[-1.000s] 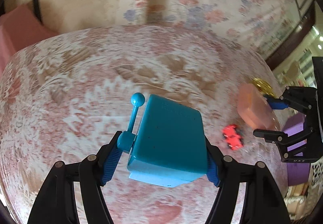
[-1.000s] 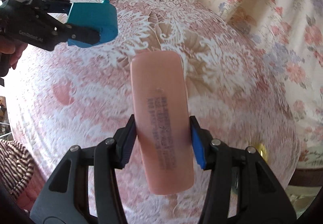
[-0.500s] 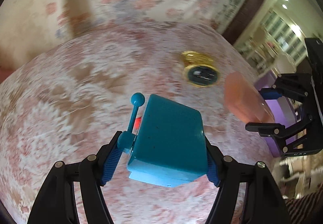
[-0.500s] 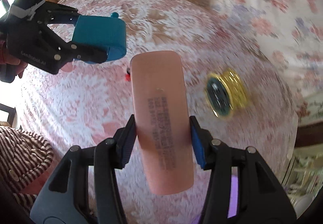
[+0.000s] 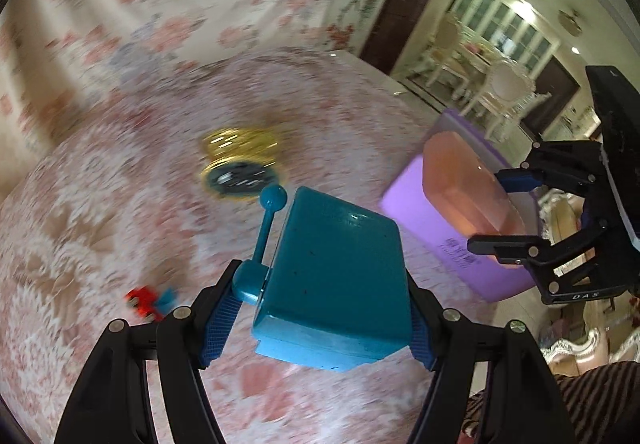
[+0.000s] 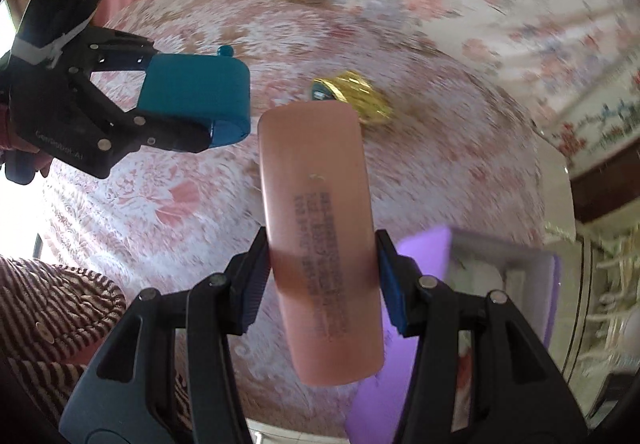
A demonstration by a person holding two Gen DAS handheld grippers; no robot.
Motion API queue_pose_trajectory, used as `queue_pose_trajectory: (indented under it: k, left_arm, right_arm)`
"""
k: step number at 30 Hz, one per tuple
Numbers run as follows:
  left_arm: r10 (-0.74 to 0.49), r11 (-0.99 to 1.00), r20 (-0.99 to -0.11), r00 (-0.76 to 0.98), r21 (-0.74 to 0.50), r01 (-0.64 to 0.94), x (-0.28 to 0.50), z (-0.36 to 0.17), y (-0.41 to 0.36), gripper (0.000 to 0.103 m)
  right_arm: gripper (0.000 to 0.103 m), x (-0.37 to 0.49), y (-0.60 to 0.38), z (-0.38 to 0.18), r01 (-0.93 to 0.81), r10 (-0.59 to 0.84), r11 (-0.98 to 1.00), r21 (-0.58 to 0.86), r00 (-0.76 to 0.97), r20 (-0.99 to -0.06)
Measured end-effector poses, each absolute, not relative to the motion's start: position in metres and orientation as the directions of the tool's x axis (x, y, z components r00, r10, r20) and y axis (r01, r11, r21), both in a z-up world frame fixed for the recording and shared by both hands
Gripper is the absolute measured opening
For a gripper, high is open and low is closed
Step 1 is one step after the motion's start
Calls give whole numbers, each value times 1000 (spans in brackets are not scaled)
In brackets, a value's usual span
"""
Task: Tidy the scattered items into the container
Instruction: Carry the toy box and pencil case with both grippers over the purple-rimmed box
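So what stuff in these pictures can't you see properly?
- Purple container: in the right wrist view the pink case and right gripper cover most of its inside.
- Gold round thing: motion blur in the left wrist view, so its face is unreadable.
- Red toy: small, blurred, partly behind the left gripper.

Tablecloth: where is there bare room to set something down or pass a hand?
Bare tablecloth lies left of the gold tin and red toy car. Crowded at the purple container, where the right tool holds the pink case.
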State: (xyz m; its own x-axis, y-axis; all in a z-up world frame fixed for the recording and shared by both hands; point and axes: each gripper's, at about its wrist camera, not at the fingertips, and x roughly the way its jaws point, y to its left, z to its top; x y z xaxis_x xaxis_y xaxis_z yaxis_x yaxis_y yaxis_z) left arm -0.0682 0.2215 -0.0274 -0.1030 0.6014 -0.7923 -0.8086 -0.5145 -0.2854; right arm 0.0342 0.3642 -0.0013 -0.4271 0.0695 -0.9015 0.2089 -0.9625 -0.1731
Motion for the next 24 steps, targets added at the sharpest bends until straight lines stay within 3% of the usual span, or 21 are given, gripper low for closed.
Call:
queue_pose_trajectory:
  k: [13, 19, 24]
  left_arm:
    - [635, -361, -773, 12, -310, -880, 8, -9, 360, 71]
    - [628, -316, -777, 41, -303, -899, 41, -9, 413, 71]
    - [617, -298, -785, 53, -296, -907, 61, -13, 445, 71]
  right_arm:
    - [53, 114, 498, 0, -55, 110, -994, -95, -432, -895]
    - [53, 134, 546, -9, -64, 126, -992, -110, -412, -903]
    - [53, 142, 576, -24, 25, 136, -987, -156, -366, -921]
